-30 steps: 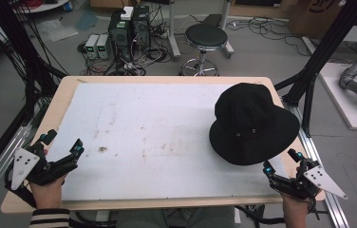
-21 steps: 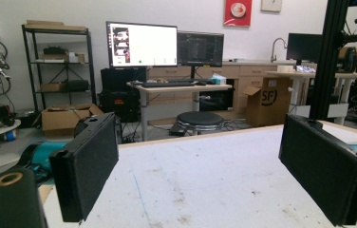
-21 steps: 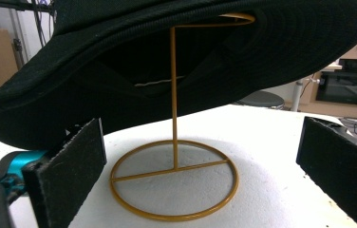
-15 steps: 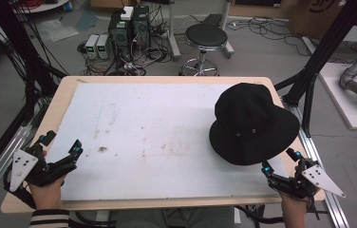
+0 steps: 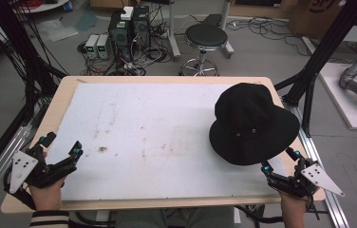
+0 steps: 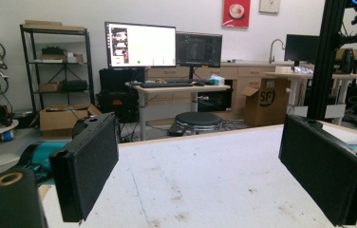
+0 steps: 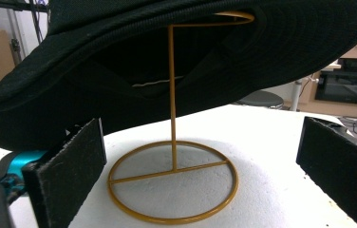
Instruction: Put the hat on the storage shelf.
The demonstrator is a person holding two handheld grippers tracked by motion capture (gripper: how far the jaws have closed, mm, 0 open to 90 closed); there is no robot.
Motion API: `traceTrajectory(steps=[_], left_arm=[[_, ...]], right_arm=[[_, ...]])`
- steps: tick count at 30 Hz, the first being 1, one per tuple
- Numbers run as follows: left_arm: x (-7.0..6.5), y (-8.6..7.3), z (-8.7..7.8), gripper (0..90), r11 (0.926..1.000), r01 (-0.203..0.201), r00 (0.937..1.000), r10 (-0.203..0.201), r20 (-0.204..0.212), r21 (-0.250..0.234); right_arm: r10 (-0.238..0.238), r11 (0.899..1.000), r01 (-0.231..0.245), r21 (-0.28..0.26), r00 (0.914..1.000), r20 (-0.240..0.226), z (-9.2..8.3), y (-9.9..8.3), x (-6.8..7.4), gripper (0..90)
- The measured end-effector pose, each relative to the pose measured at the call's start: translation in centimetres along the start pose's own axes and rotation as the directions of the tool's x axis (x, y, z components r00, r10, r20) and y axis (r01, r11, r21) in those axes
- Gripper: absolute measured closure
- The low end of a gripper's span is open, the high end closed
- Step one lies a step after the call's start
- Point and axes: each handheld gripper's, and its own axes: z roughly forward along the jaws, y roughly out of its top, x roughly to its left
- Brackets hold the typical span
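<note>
Hat: black bucket hat (image 5: pixel 252 124) on the right side of the table, perched on a stand, brim drooping a little toward the near edge; in the right gripper view its underside (image 7: pixel 205 52) spreads across the top.
Stand: thin yellow wire stand (image 7: pixel 172 142) — a ring base flat on the pad, an upright rod, a loop at the top inside the crown.
Right hand-held gripper: (image 5: pixel 277 165) at the near right corner, just beside the brim, jaws spread wide and holding nothing; it looks straight under the hat at the stand.
Left hand-held gripper: (image 5: pixel 62 148) at the near left corner, well apart from the hat, jaws likewise released and empty.
Step, as I judge it: the reach for the hat, most likely to lift it off the stand.
Doing it well: close on the brim's near edge, not on the rod; lift straight up until the crown clears the top loop — a sideways pull would likely tip the light stand.
Surface: white pad (image 5: pixel 143 118), scuffed and lightly stained, on a wooden table (image 5: pixel 62 90).
Room: lab or workshop — a round stool (image 5: pixel 207 37) and computer boxes with cables on the floor beyond the table; monitors (image 6: pixel 141 45), desks and shelves in the left gripper view.
</note>
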Motion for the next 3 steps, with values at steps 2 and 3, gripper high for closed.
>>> traceTrajectory(steps=[2,3], left_arm=[[0.07,-0.01,-0.02,13.3,1.0,0.003,1.0,-0.003,-0.001,-0.003],[0.12,-0.01,-0.04,13.2,1.0,0.002,1.0,-0.002,-0.003,-0.003]], right_arm=[[0.0,1.0,0.0,0.0,1.0,-0.002,0.02,-0.01,-0.02,2.1],[-0.003,1.0,0.003,-0.001,1.0,-0.002,0.03,-0.02,-0.05,2.1]])
